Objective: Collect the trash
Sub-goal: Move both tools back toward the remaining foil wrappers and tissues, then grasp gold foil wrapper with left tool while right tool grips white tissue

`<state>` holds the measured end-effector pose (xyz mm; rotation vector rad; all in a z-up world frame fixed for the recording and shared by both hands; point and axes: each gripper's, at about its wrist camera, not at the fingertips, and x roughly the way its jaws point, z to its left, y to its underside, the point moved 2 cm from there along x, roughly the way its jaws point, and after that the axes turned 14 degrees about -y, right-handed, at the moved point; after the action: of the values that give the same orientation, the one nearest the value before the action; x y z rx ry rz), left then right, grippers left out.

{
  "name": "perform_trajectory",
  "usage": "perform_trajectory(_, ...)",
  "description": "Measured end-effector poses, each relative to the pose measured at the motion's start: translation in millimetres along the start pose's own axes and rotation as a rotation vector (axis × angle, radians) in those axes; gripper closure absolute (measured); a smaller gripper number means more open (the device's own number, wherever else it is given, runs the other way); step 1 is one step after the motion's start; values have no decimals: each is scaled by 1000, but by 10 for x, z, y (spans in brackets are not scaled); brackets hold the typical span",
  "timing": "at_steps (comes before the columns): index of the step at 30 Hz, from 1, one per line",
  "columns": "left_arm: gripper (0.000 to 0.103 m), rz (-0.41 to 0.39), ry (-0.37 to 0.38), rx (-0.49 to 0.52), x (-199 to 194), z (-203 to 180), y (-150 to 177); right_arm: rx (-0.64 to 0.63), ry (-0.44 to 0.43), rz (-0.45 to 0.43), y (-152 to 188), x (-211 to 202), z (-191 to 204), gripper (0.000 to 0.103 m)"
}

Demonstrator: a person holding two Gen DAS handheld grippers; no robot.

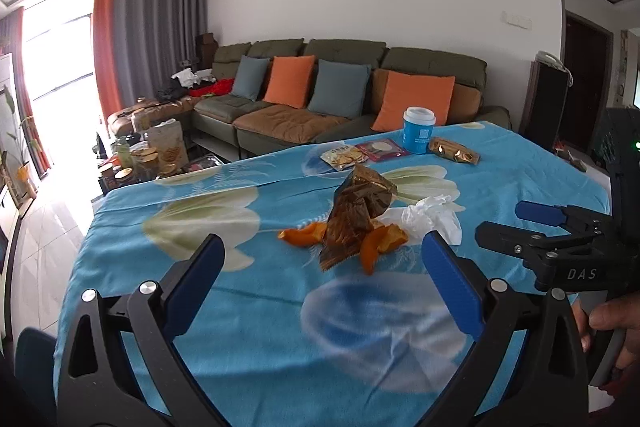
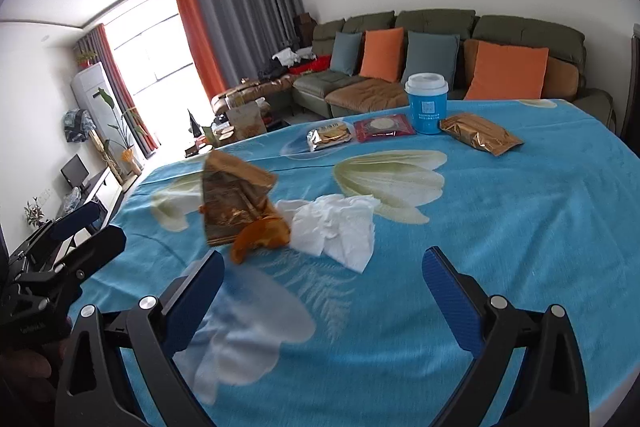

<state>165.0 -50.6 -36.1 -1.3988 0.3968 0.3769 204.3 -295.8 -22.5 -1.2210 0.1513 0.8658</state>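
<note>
tabletop (image 1: pixel 168 307) under a blue cloth printed with pale flowers, carrying all items; largest thing in view

left hand-held gripper (image 1: pixel 324 259): black frame, blue pads, jaws wide apart, nothing between them; it hovers over the near part of the tabletop, aimed at the trash pile. right hand-held gripper (image 2: pixel 324 267): same build, jaws likewise spread wide, nothing held; it sits level beside the left one, pointing at the pile from the right. a hand (image 1: pixel 616 323) grips its handle

trash pile, mid tabletop: crumpled brown foil snack wrapper (image 1: pixel 358 211), standing partly upright; crumpled white tissue (image 2: pixel 336 227) just beside it on the right; orange peel pieces (image 1: pixel 380 241) touching the wrapper's base

far edge, well apart from the pile: blue paper cup with white lid (image 2: pixel 426 103), gold foil packet (image 2: pixel 478 133), red flat sachet (image 2: pixel 382 127), clear biscuit packet (image 2: pixel 328 138); whether these are trash cannot be told

judgement: collection not yet begun, approach step in hand. next move calls for lowering one gripper over the wrapper or tissue and closing gently; both are light and may slip or scatter the peel
</note>
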Motion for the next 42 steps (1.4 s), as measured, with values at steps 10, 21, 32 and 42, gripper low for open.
perform_trajectory(10, 6, 66, 41, 26, 698, -252, -219, 14, 4, 87, -207, 420, -219, 10)
perform_trajectory(21, 39, 162, 95, 46, 1216, -412, -280, 31, -57, 202, -259, 741, -349, 20)
perform_trajectory(32, 98, 220, 137, 22, 1285, -467, -154, -14, -139, 283, -253, 918, -370, 73)
perform_trajectory(42, 102, 186, 63, -122, 971, -125, -201, -1, -195, 212, -367, 769, -428, 90)
